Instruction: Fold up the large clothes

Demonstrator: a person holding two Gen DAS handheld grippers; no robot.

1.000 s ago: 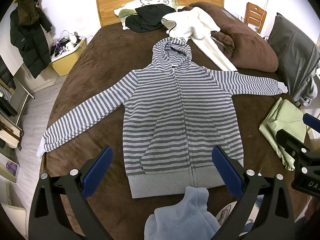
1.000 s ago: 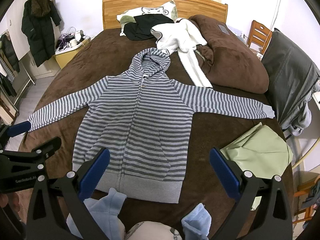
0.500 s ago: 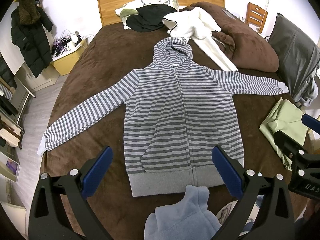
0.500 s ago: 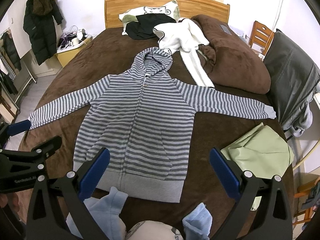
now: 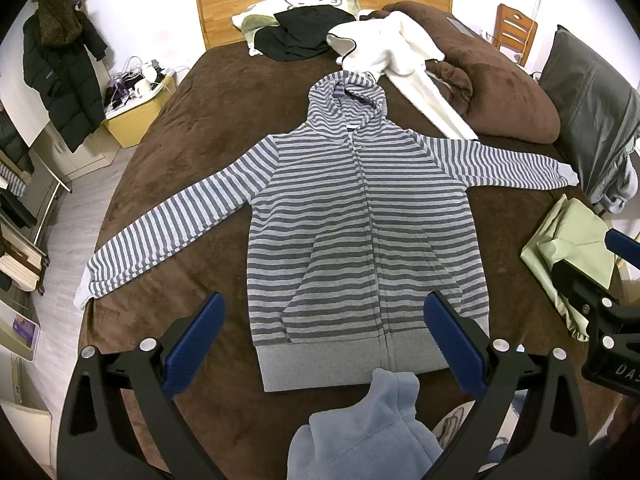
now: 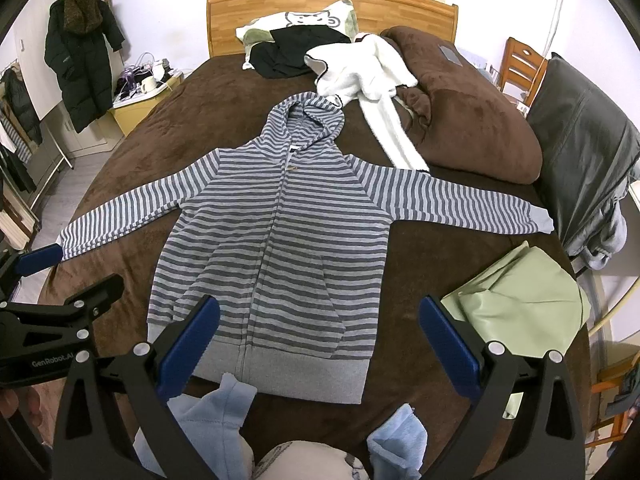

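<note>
Both grippers, left gripper (image 5: 324,344) and right gripper (image 6: 320,346), hover with jaws wide apart at the near edge of the bed (image 5: 224,120), beyond them the striped zip hoodie (image 5: 360,232) lying flat, sleeves outspread, hood far.

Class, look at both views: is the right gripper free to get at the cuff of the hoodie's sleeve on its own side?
Probably yes. The right gripper is open and empty, and the cuff lies flat on bare brown bedspread. The green folded garment sits nearer, beside the path, not on the sleeve.
</note>
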